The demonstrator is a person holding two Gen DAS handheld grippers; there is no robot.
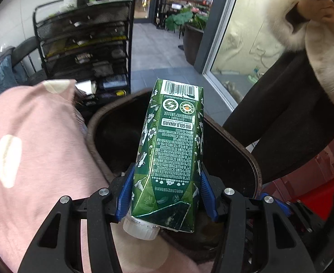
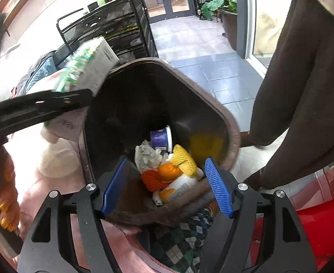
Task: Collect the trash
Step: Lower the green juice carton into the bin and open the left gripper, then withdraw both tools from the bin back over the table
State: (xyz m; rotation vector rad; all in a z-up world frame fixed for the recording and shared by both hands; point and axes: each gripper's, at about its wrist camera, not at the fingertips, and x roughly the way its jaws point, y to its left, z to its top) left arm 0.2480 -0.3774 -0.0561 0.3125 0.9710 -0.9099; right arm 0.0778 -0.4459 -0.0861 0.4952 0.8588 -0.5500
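The left gripper (image 1: 167,193) is clamping its jaws on the green carton (image 1: 171,150), cap end nearest, base pointing out over the brown bin (image 1: 251,157), presumably so it can drop straight in. The right gripper (image 2: 167,186) is hanging over the bin's near rim, jaws apart and empty, above the orange (image 2: 167,170), crumpled paper (image 2: 147,157) and yoghurt pot (image 2: 161,138) lying inside. Beyond, a black wire rack (image 1: 85,43) is standing.

My left gripper (image 1: 167,193) has its jaws clamped on the carton (image 1: 171,150), which points to 12 o'clock. My right gripper (image 2: 167,186) hangs with jaws spread.
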